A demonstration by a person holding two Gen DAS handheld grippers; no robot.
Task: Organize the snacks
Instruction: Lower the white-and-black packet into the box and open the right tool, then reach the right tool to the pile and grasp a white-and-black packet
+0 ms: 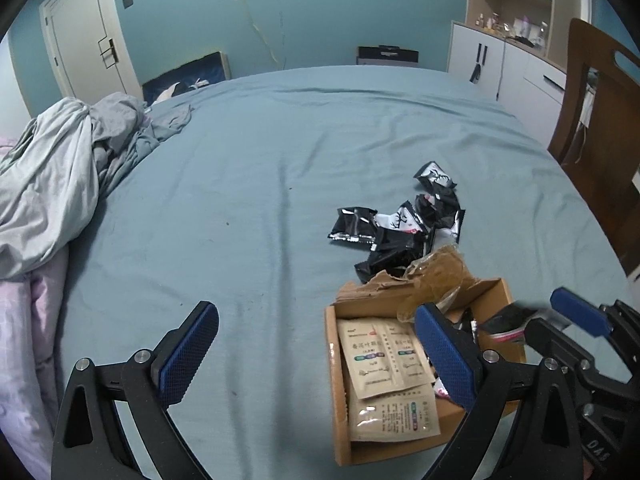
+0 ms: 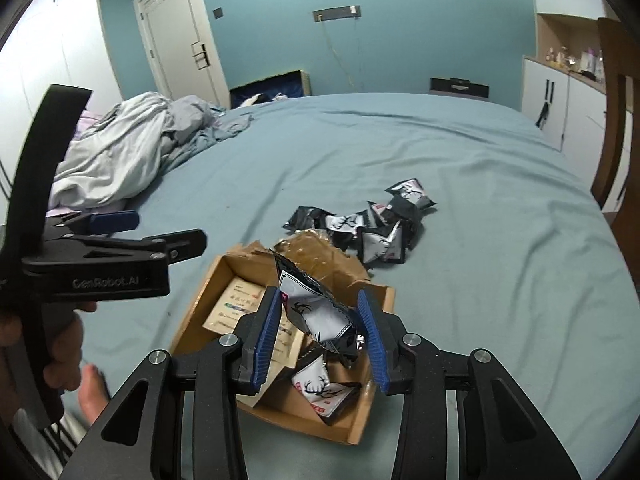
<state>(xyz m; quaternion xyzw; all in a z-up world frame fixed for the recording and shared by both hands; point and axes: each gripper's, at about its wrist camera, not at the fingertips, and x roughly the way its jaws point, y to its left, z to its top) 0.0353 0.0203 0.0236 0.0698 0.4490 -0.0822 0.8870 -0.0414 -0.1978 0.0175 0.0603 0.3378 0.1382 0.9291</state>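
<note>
A brown cardboard box (image 1: 340,392) lies open on the bed, also in the right wrist view (image 2: 200,300). It holds beige sachets (image 1: 376,356) and a black-and-white snack packet (image 2: 320,390). A pile of black snack packets (image 1: 400,232) lies beyond it, also in the right wrist view (image 2: 372,224). My right gripper (image 2: 323,334) is over the box, its pads partly apart, with a black-and-white packet (image 2: 316,312) between them; I cannot tell if they grip it. My left gripper (image 1: 316,354) is open and empty, just left of the box.
A crumpled grey sheet (image 1: 68,168) lies at the bed's left. A wooden chair (image 1: 600,152) stands at the right edge. White cabinets (image 1: 500,60) and a door (image 1: 80,40) are beyond the bed. Torn brown paper (image 1: 436,272) hangs at the box's far side.
</note>
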